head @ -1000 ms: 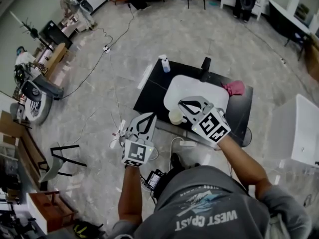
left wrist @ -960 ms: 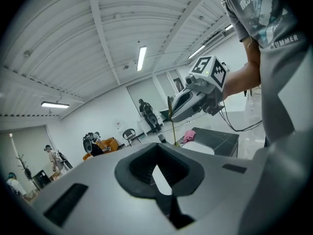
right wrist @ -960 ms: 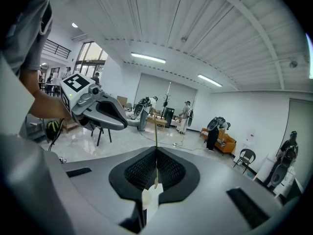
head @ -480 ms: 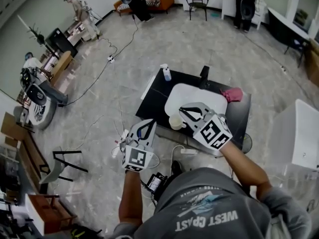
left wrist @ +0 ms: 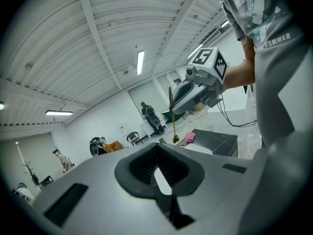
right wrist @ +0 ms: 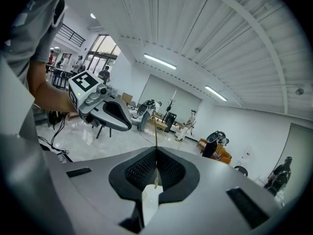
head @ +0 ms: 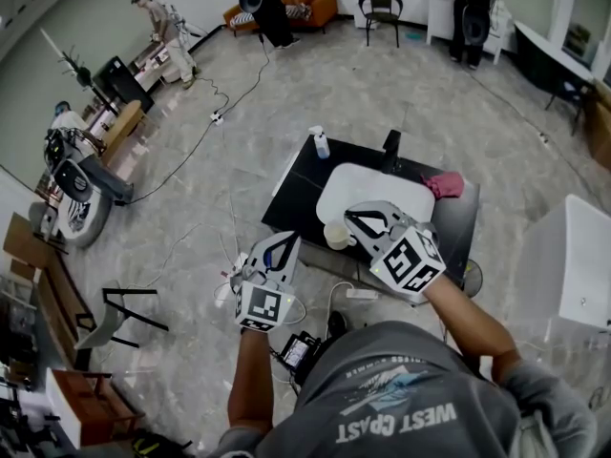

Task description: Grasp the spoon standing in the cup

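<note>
Right gripper (right wrist: 156, 149) jaws clamped on spoon (right wrist: 155, 131) handle, bowl hanging free beneath, apparently clear of cup (head: 336, 234). Left gripper (left wrist: 157, 145) closed, empty, held aside.

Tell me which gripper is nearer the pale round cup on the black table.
Right. The right gripper sits just beside the pale round cup, shut on the thin spoon. The left gripper hangs beyond the black table, over the floor, farther off.

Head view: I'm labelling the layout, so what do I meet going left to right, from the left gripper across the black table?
left gripper → spray bottle → black upright object → pink cloth
</note>
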Available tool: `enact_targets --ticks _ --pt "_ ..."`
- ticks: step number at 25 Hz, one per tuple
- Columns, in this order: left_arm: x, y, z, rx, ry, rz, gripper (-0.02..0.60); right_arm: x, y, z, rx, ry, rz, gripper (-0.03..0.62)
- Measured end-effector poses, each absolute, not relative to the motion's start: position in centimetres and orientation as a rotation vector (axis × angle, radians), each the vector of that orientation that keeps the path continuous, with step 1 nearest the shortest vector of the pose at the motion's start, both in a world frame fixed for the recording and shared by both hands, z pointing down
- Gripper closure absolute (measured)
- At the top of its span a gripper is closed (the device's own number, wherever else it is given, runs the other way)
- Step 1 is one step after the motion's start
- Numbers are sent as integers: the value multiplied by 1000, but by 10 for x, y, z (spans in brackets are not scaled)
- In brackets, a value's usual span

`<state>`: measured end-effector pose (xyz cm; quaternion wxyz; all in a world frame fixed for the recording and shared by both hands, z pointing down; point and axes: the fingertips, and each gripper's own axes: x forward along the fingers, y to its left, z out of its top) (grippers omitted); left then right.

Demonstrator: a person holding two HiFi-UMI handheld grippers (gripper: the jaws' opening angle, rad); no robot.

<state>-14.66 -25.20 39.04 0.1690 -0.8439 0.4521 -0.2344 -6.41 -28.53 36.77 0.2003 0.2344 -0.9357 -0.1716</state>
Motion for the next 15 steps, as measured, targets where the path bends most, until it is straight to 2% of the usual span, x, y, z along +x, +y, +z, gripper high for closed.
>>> enact_targets --ticks 15 --pt "-137 -244 393 -2393 1306 -684 580 -54 -279 369 630 -2623 -482 562"
